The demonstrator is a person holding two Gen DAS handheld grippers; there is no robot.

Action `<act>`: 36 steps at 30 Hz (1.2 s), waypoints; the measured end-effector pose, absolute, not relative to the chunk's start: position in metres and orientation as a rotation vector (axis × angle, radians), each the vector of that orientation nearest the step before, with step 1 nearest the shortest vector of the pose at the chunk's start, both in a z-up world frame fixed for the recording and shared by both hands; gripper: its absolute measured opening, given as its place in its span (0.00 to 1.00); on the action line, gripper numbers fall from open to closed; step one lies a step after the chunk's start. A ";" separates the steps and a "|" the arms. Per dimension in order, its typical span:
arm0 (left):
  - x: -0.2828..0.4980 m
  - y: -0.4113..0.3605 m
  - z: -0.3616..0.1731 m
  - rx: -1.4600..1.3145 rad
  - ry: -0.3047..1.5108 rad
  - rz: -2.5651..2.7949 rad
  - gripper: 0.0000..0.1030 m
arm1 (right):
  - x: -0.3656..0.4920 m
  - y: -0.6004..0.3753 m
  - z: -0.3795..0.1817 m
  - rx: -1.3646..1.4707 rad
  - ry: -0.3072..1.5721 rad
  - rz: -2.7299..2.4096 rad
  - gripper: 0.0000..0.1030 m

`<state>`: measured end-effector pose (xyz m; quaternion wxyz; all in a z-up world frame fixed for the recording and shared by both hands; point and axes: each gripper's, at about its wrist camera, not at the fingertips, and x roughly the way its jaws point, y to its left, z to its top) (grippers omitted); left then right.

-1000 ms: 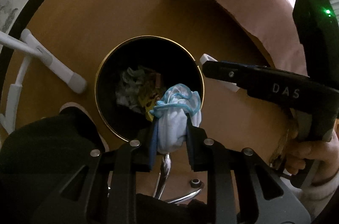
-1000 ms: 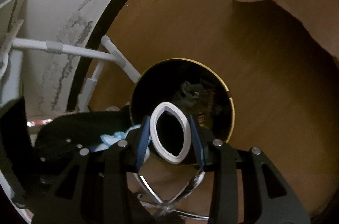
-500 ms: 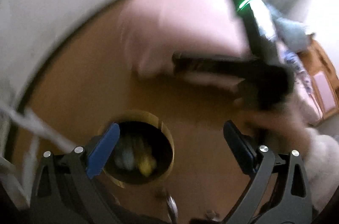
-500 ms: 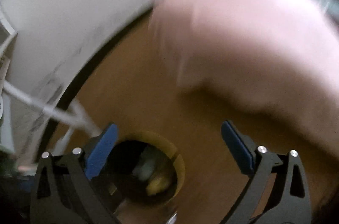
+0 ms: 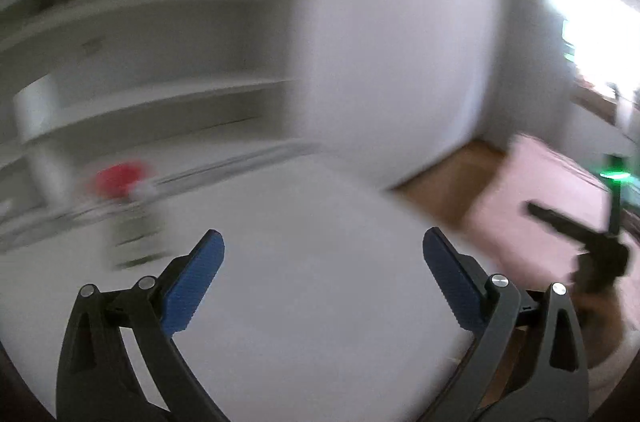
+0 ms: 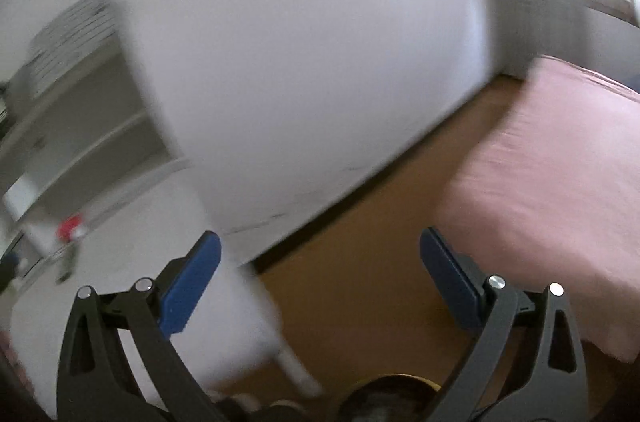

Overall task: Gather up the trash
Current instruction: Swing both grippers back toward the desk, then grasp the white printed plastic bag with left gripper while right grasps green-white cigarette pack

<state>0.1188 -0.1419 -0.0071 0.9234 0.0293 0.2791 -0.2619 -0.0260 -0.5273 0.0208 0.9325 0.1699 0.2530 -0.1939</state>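
Both views are motion-blurred. My left gripper (image 5: pixel 323 278) is open and empty, raised above a white table top (image 5: pixel 300 302). My right gripper (image 6: pixel 320 278) is open and empty, over the wooden floor (image 6: pixel 360 282). The gold rim of the black trash bin (image 6: pixel 396 380) shows at the bottom edge of the right wrist view. The right gripper's body (image 5: pixel 580 238) appears at the right of the left wrist view. A blurred red-topped object (image 5: pixel 120 178) stands on the table; it also shows in the right wrist view (image 6: pixel 72 227).
A white wall (image 6: pixel 300 62) and white shelves (image 5: pixel 140 42) stand behind the table. A pink bed cover (image 6: pixel 540 190) lies to the right. A white table leg (image 6: pixel 288 358) stands near the bin. A bright window (image 5: pixel 592 30) is at the right.
Both grippers opened and dropped the blue-white cloth and the white ring into the bin. Both have swung up from the bin toward the table and wall.
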 end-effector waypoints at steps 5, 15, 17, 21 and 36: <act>0.184 -0.010 -0.032 0.017 0.700 -0.205 0.94 | 0.061 -0.431 0.039 0.195 0.557 -0.170 0.93; 0.268 0.056 -0.057 -0.011 0.817 -0.206 0.94 | 0.168 -0.238 0.002 0.026 0.772 0.174 0.93; 0.301 0.047 -0.067 -0.009 0.837 -0.242 0.94 | 0.184 -0.213 -0.006 -0.001 0.802 0.195 0.93; 0.333 0.028 -0.082 0.027 0.883 -0.258 0.93 | 0.205 -0.180 -0.022 -0.071 0.832 0.204 0.93; 0.376 0.004 -0.098 0.085 0.915 -0.257 0.77 | 0.272 -0.169 -0.044 -0.092 0.948 0.185 0.94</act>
